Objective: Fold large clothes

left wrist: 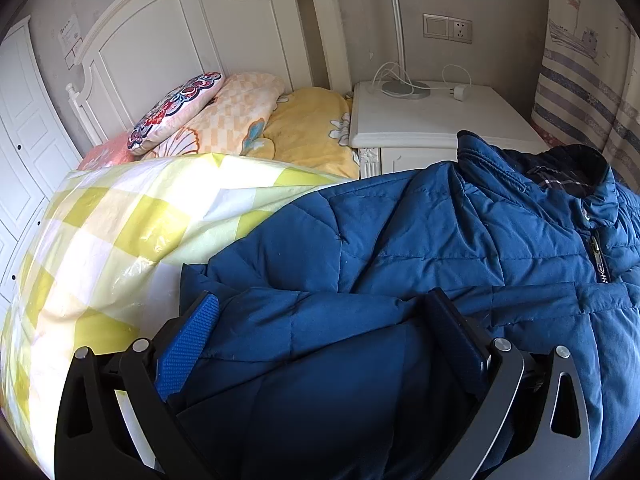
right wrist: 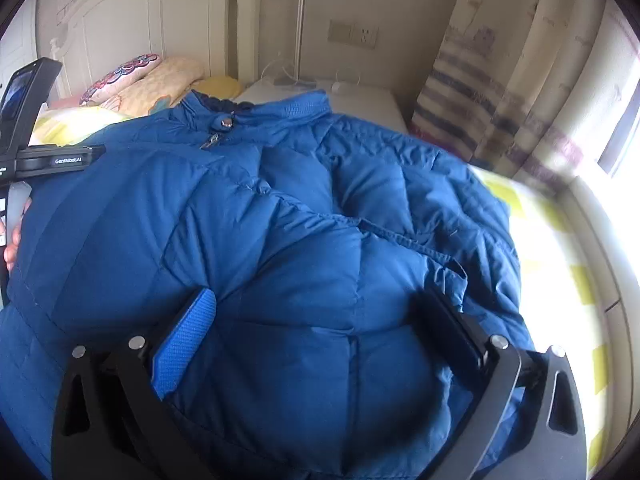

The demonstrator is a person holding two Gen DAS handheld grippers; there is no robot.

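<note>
Item: blue quilted jacket (right wrist: 304,216), padded, zipped to the neck, laid front-up on a bed with a yellow-and-white checked cover (left wrist: 120,216). Handling is judged as follows: light for its bulk, soft and springy, with a smooth shell likely to slide between pads; puffed panels are expected to spring back unless pressed flat. Hold is best taken at stitched edges, meaning the hem, the cuff, or the seamed flap at 3 o'clock in the right wrist view, where the cloth is thinner and firmer. Orientation: the long axis runs from the collar (right wrist: 256,110) at 12 o'clock to the hem at 6 o'clock, nearest the cameras; the collar points toward the headboard (left wrist: 208,36) and the white nightstand (left wrist: 416,116). A sleeve fold is seen lying across the body in the left wrist view. Left gripper (left wrist: 324,312): jaws stand wide, with a thick fold of jacket bulging between them; whether the pads press on it cannot be told. Right gripper (right wrist: 320,308): jaws stand at full spread over the padded front, nothing pinched. Beyond: pillows (left wrist: 208,112) at 11 o'clock, a striped curtain (right wrist: 500,92) at 2 o'clock.
</note>
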